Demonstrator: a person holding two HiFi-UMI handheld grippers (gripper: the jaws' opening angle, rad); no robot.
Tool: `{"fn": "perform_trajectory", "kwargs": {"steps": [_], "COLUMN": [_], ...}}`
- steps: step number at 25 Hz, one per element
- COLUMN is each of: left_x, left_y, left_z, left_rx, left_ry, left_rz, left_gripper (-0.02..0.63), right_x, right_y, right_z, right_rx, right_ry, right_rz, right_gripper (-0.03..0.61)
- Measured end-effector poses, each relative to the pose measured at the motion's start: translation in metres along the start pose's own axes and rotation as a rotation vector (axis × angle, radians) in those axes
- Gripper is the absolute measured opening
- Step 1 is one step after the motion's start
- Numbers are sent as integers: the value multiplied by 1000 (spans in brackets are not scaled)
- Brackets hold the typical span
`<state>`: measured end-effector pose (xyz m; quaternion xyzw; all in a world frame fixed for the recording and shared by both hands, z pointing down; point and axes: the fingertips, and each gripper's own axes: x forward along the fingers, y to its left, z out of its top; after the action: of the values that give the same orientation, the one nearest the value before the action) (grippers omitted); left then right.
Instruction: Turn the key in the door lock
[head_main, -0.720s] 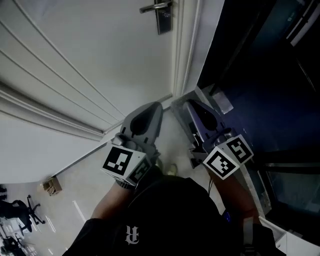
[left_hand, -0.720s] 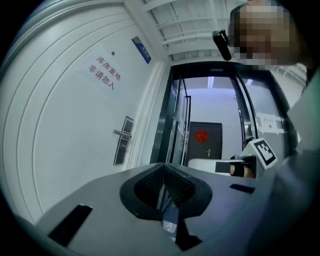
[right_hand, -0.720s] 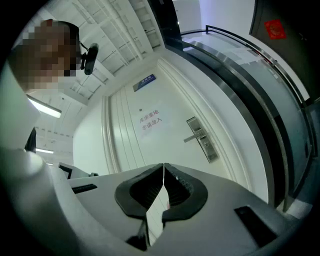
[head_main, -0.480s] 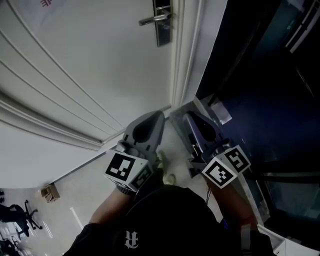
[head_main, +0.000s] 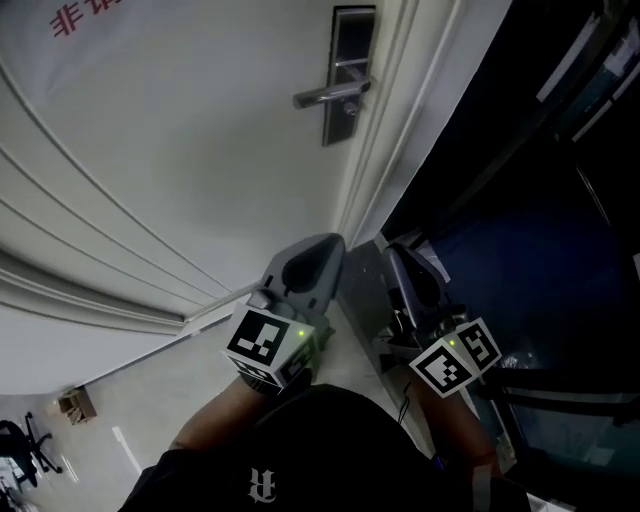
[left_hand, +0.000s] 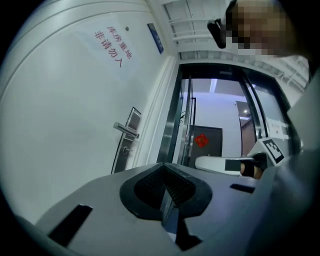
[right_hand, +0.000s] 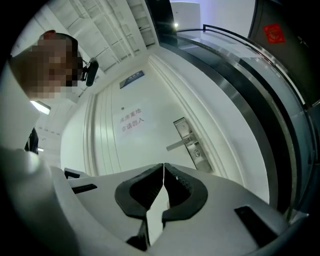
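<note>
A white door (head_main: 180, 130) fills the upper left of the head view. Its metal lock plate (head_main: 347, 75) with a lever handle (head_main: 330, 95) sits near the top, well ahead of both grippers. The lock plate (left_hand: 125, 145) also shows in the left gripper view, and the lock plate (right_hand: 192, 145) in the right gripper view; the keyhole area is too small to tell whether a key is in it. My left gripper (head_main: 322, 247) and right gripper (head_main: 402, 258) are held side by side low down, both shut on nothing. The left gripper (left_hand: 163, 169) and right gripper (right_hand: 164, 166) have their jaws pressed together.
The door frame (head_main: 385, 150) runs down beside the lock. Right of it is a dark glass partition (head_main: 520, 200). Red lettering (head_main: 80, 15) is printed on the door. A small box (head_main: 72, 403) and an office chair (head_main: 20, 440) stand on the floor at lower left.
The head view has swung so the lock plate and handle sit lower and further right in frame, with red lettering now showing. Both grippers stay shut, close together.
</note>
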<state>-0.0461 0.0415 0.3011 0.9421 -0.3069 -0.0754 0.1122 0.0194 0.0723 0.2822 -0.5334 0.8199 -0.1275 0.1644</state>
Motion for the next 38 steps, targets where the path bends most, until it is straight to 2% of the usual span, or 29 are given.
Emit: {"fn": "perform_trajectory", "kwargs": {"steps": [6, 10, 14, 18, 23, 28, 33, 35, 38], "left_x": [49, 78, 102, 125, 148, 169, 181, 186, 191], "left_y": [40, 61, 77, 92, 102, 119, 128, 129, 134], "left_z": [10, 13, 12, 8, 7, 6, 13, 16, 14], "left_rx": [-10, -42, -111, -155, -187, -333, -500, -551, -616], "left_ry": [-20, -34, -55, -66, -81, -144, -247, -282, -313], "left_rz": [-32, -12, 30, 81, 161, 231, 267, 276, 295], "left_gripper": [8, 8, 8, 8, 8, 9, 14, 84, 100], "right_x": [55, 75, 87, 103, 125, 142, 148, 149, 152], "right_y": [-24, -39, -55, -73, -87, -110, -122, -125, -129], "right_z": [6, 8, 20, 31, 39, 52, 63, 68, 72], "right_rx": [-9, -1, 14, 21, 22, 42, 66, 72, 81], "right_ry": [1, 12, 0, -1, 34, 46, 51, 52, 54], "right_rz": [-28, -37, -29, 13, 109, 191, 252, 276, 303], "right_gripper": [17, 17, 17, 17, 17, 17, 17, 17, 17]}}
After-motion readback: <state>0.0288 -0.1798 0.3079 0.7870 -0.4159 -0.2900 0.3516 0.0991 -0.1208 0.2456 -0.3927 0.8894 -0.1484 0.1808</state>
